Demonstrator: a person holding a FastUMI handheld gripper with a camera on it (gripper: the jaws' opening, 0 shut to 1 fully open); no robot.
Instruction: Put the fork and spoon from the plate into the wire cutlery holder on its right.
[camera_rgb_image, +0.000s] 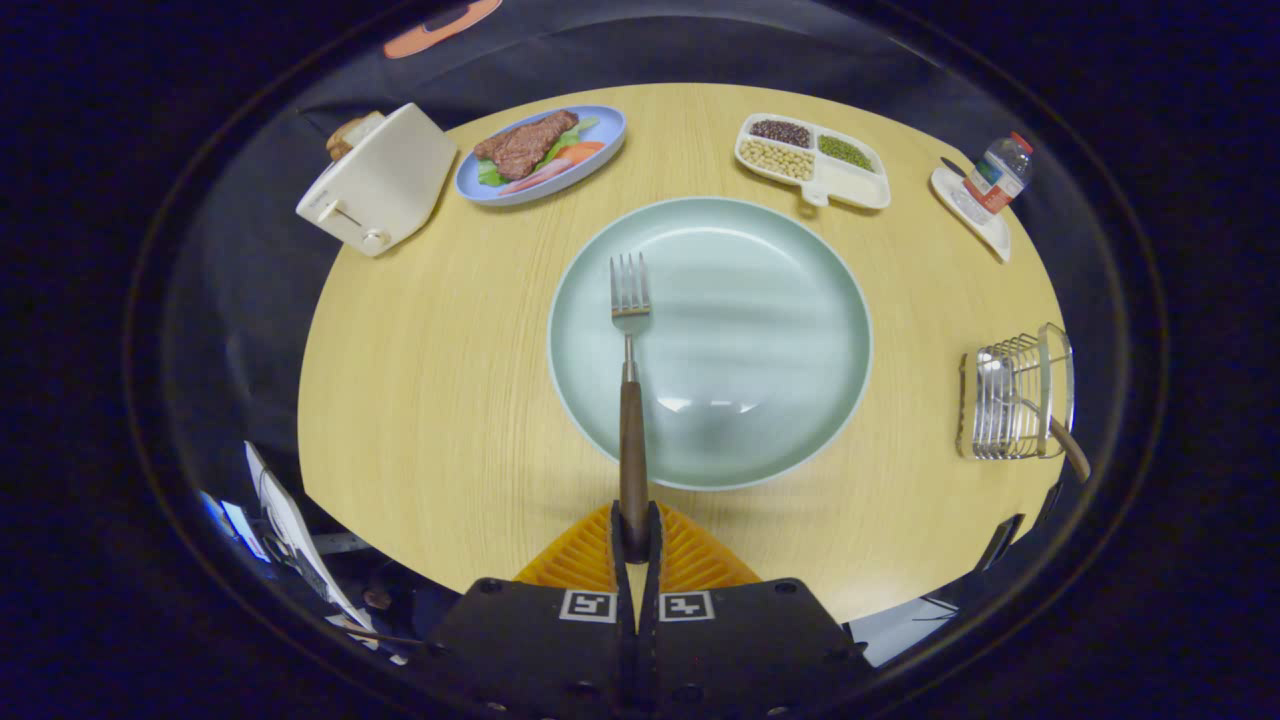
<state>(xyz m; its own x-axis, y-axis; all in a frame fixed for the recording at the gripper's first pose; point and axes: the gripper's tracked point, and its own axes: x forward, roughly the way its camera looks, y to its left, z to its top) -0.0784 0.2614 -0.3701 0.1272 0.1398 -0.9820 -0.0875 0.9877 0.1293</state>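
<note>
My gripper (636, 530) is shut on the fork (630, 380), both orange fingers (585, 555) pressing its brown wooden handle. The fork points away from me, its steel tines hanging over the left half of the pale green plate (780, 300) in the middle of the round wooden table (420, 360). To the plate's right, near the table's edge, stands the wire cutlery holder (1015, 395). The spoon (1065, 440) is in it, its brown handle sticking out toward me and its bowl behind the wires.
Beyond the plate lie a blue plate of steak and vegetables (540, 152) and a white divided dish of beans (812, 160). A white toaster (378, 180) stands at the far left. A small bottle (998, 172) rests on a white dish at the far right.
</note>
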